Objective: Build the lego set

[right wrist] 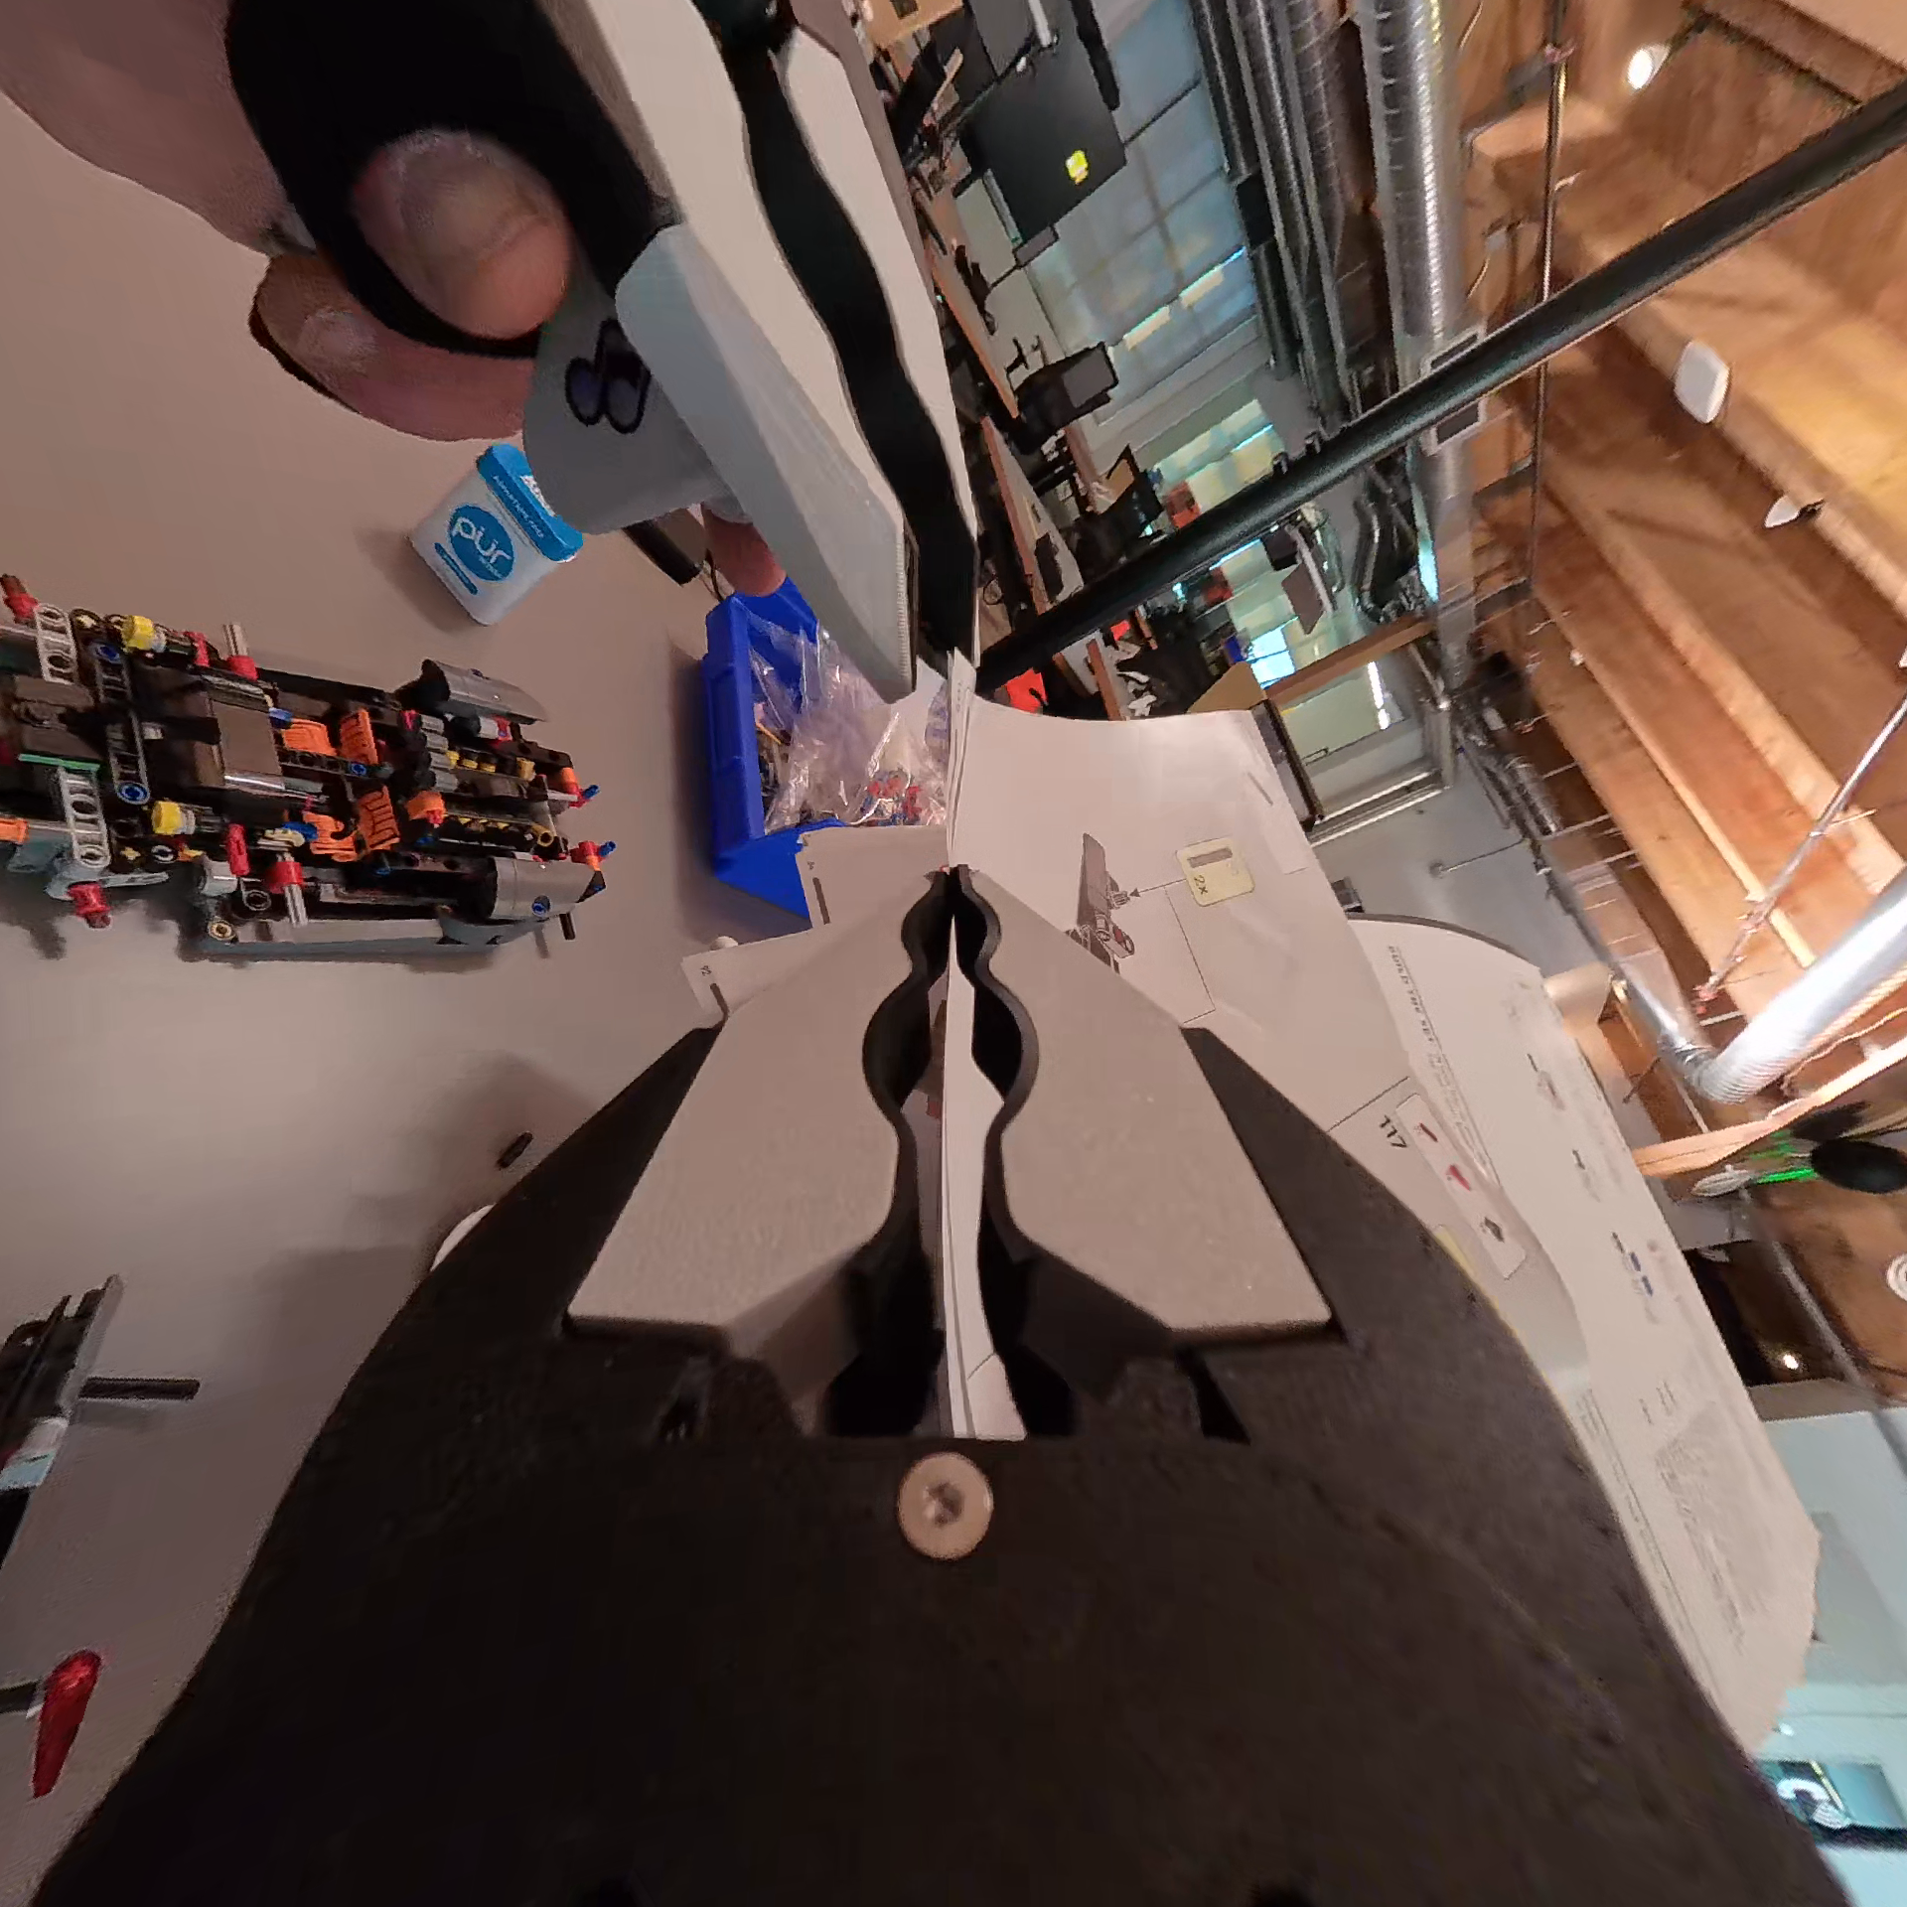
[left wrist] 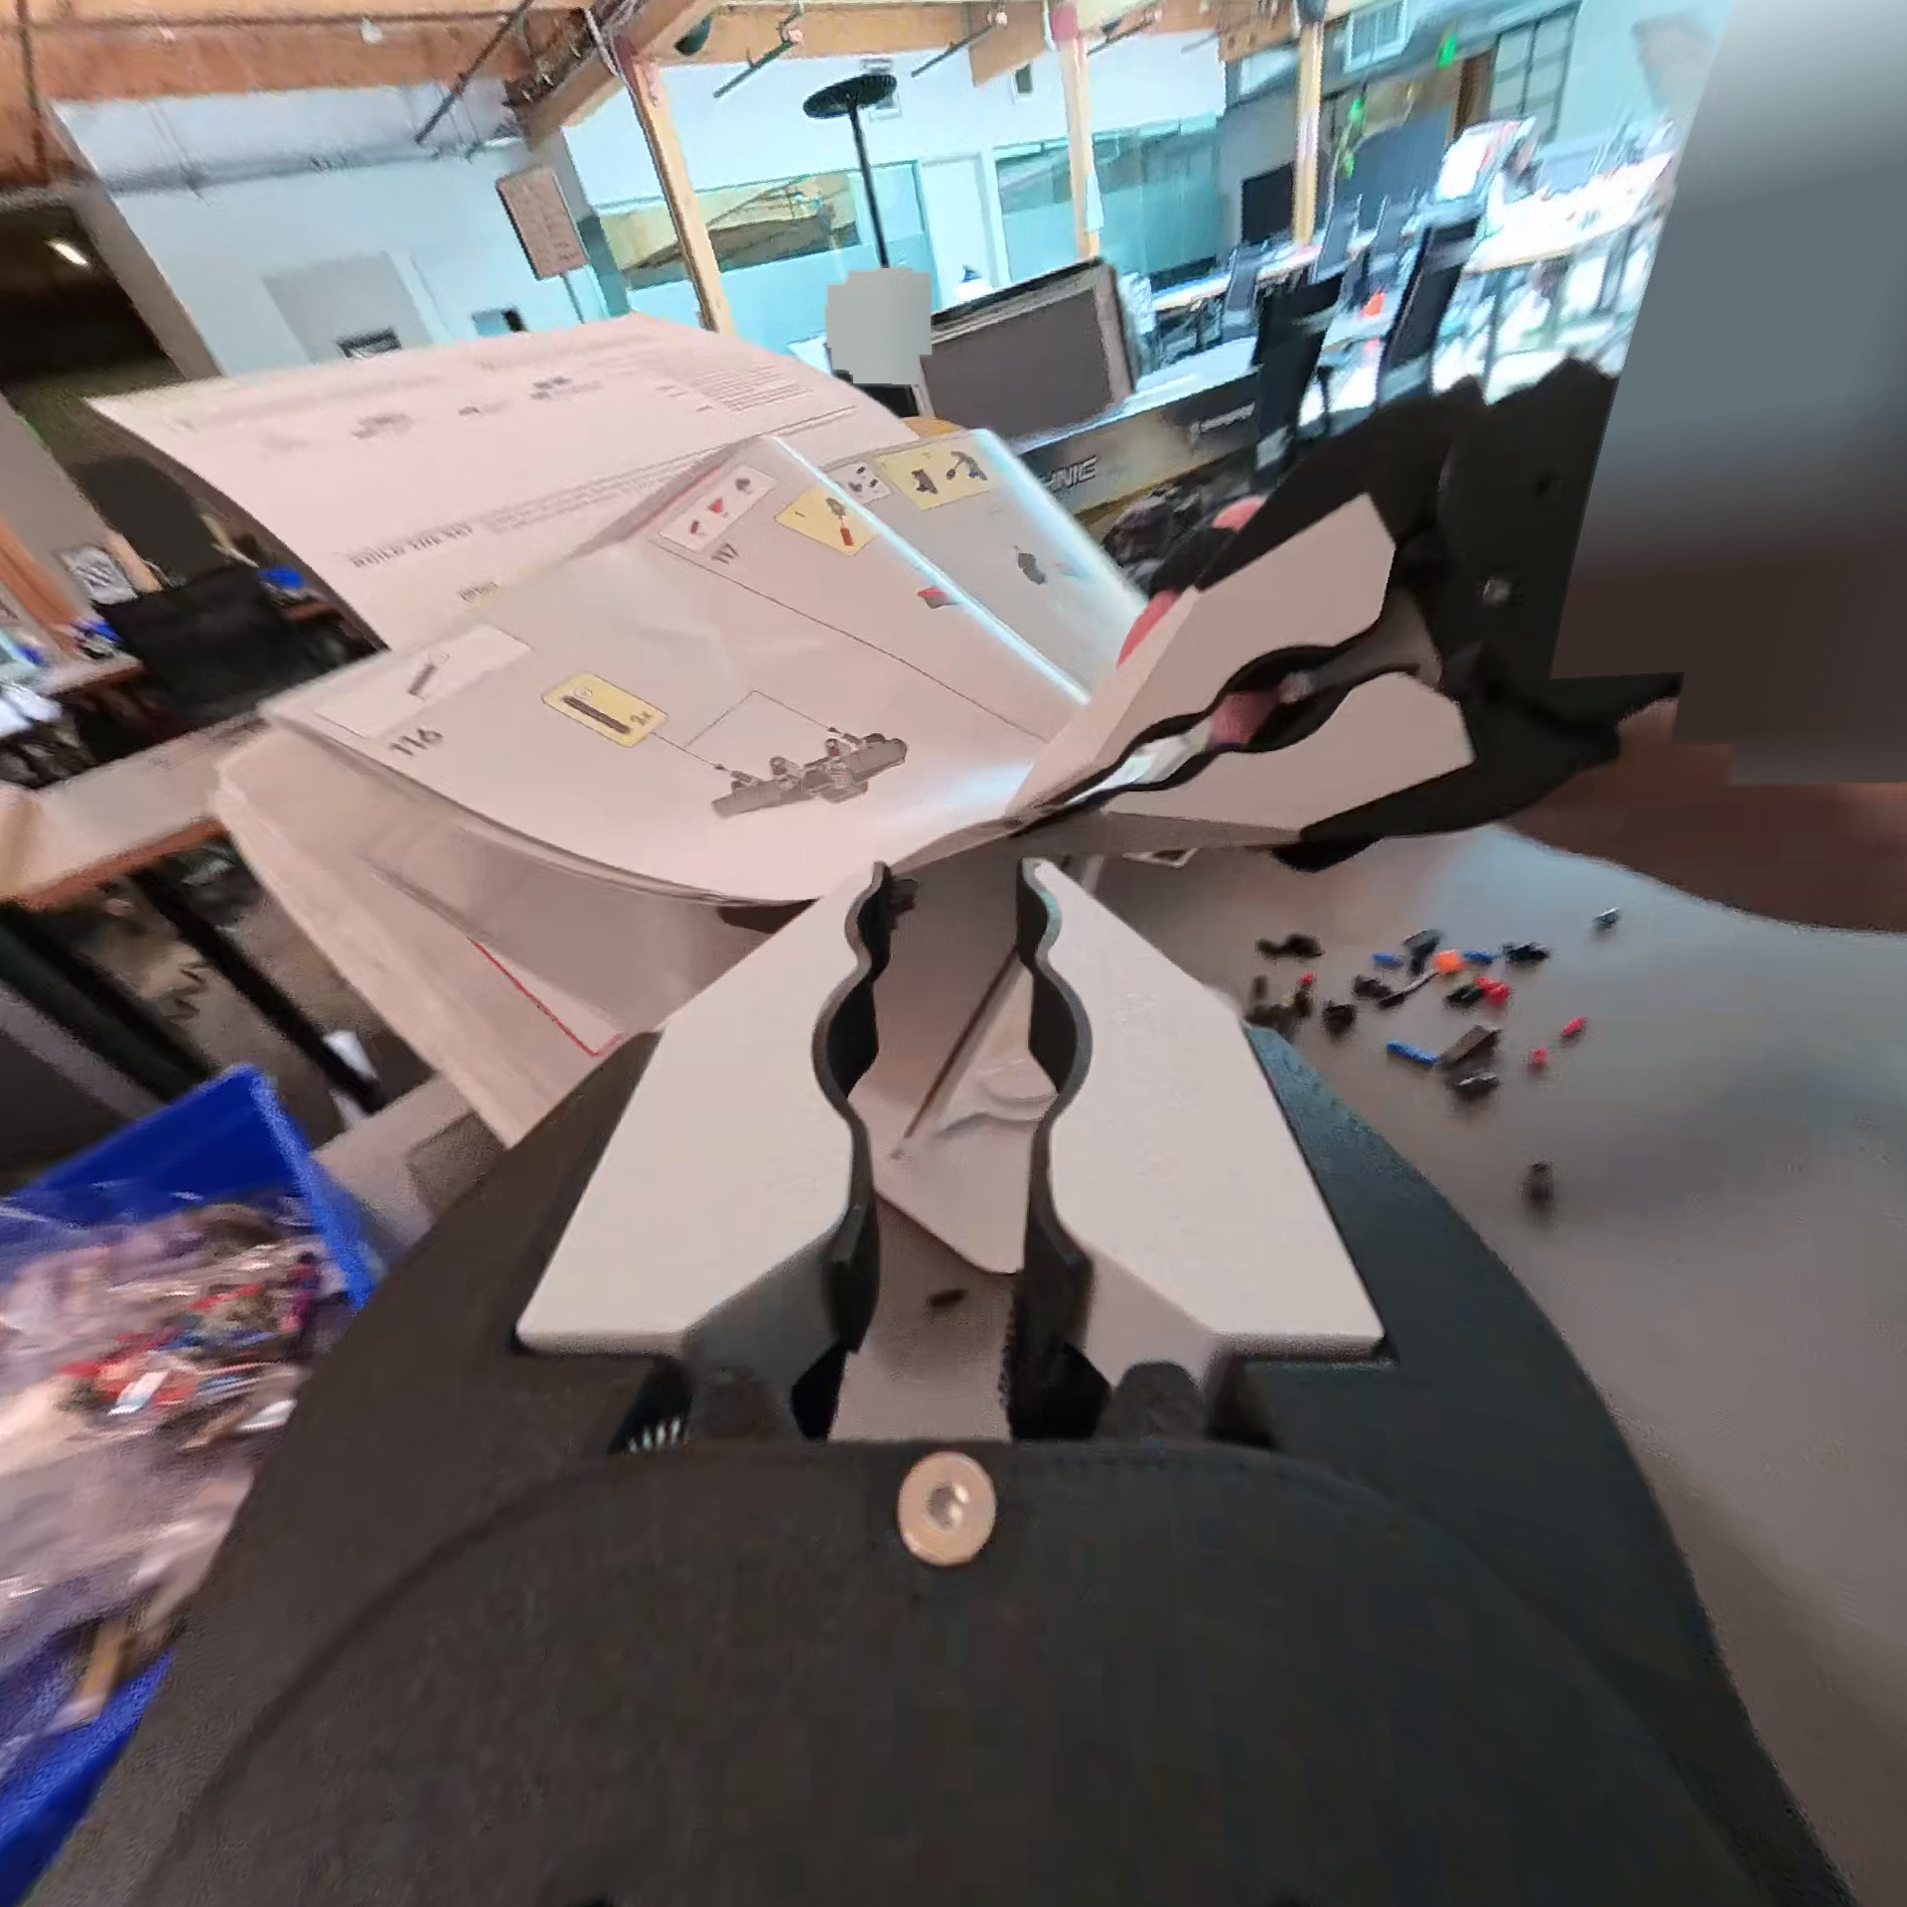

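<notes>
The right hand-held gripper (right wrist: pixel 951 877) is clenched on a few pages of the instruction booklet (left wrist: pixel 640 722), lifting them edge-on above the counter (right wrist: pixel 310 1084). The left hand-held gripper (left wrist: pixel 955 877) is released, its jaws apart just beside the booklet's lifted page edge. The half-built lego model (right wrist: pixel 299 795) stands on the counter beyond the booklet, near the blue parts bin (right wrist: pixel 748 805). Loose lego pieces (left wrist: pixel 1434 991) lie scattered beside the booklet.
</notes>
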`<action>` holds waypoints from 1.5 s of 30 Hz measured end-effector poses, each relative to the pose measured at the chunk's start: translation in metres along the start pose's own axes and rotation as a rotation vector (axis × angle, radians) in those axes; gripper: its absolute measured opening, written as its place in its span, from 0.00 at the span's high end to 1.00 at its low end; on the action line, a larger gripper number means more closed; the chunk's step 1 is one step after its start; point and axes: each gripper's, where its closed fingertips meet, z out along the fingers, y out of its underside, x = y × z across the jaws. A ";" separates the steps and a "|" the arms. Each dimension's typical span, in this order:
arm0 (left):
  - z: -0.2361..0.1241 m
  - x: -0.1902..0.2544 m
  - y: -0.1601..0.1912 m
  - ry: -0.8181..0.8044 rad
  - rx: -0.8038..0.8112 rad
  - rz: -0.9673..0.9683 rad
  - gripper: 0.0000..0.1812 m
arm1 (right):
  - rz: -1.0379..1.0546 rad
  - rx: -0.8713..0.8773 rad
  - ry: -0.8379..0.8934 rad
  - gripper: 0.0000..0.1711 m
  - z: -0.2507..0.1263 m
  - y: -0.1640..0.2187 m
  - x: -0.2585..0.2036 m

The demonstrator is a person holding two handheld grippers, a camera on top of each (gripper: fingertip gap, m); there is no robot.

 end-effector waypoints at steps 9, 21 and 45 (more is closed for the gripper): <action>0.005 0.003 -0.006 0.045 0.014 -0.095 0.84 | -0.032 0.017 0.035 1.00 -0.003 0.000 0.001; 0.024 -0.005 -0.010 -0.103 -0.013 0.223 0.90 | 0.148 0.081 -0.033 1.00 -0.008 -0.001 0.008; 0.052 0.024 -0.005 -0.083 -0.077 0.435 0.90 | 0.892 0.420 0.057 1.00 -0.097 0.028 0.113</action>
